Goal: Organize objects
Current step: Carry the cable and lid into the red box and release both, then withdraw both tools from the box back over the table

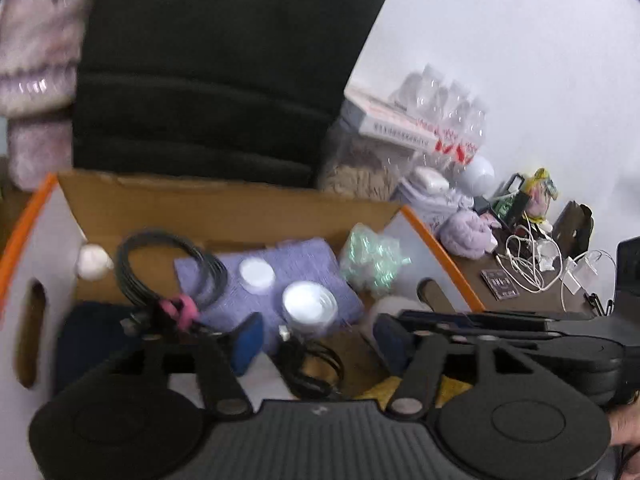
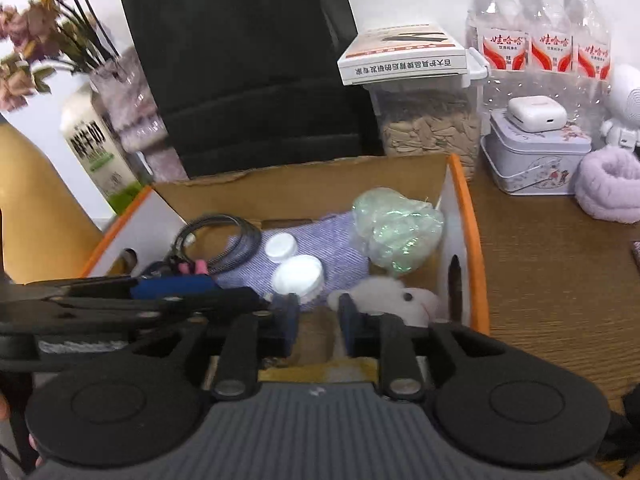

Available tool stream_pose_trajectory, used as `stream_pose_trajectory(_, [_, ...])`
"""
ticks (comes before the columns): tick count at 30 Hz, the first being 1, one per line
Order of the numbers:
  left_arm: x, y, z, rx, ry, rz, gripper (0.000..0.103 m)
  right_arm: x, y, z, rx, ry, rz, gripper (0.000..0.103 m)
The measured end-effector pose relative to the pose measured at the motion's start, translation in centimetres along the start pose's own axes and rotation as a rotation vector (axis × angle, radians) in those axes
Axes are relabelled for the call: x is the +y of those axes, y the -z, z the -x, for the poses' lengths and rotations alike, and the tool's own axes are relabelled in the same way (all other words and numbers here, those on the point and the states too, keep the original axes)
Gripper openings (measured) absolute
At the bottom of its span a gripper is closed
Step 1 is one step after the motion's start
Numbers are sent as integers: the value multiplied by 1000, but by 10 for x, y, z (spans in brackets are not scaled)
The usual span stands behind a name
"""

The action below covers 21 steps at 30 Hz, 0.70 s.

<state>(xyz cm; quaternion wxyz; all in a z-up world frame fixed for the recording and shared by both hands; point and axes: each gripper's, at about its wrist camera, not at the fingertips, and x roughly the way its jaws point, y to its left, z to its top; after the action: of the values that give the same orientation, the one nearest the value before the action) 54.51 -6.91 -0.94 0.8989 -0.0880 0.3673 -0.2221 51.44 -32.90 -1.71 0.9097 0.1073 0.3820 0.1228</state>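
A cardboard box with orange-edged flaps holds a purple cloth, two white round jars, a coiled black cable with a pink tie, a green crinkly bag and a white plush toy. My left gripper hangs open and empty over the box's near side. My right gripper is open and empty just in front of the plush toy. Each gripper shows in the other's view.
A black bag stands behind the box. Right of it are a seed jar under a book, water bottles, a tin, a purple scrunchie and white cables. A flower vase and milk carton stand left.
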Motion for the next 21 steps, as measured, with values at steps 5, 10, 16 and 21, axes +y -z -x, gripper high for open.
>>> stream_pose_trajectory(5, [-6,-8,34,-66,-28,-26,70,13,-8,32,-53,23,27,52])
stream_pose_trajectory(10, [-45,10,104,-160,-81,-152,76,34,8,96,-160,49,110,81])
stream_pose_trajectory(16, [-77,116,197,-206,-148,-208,92,61,116,181,-239,51,223,103])
stream_pose_trajectory(21, [-91,219,257,-182,-227,-193,93,79,227,238,-237,102,217,103])
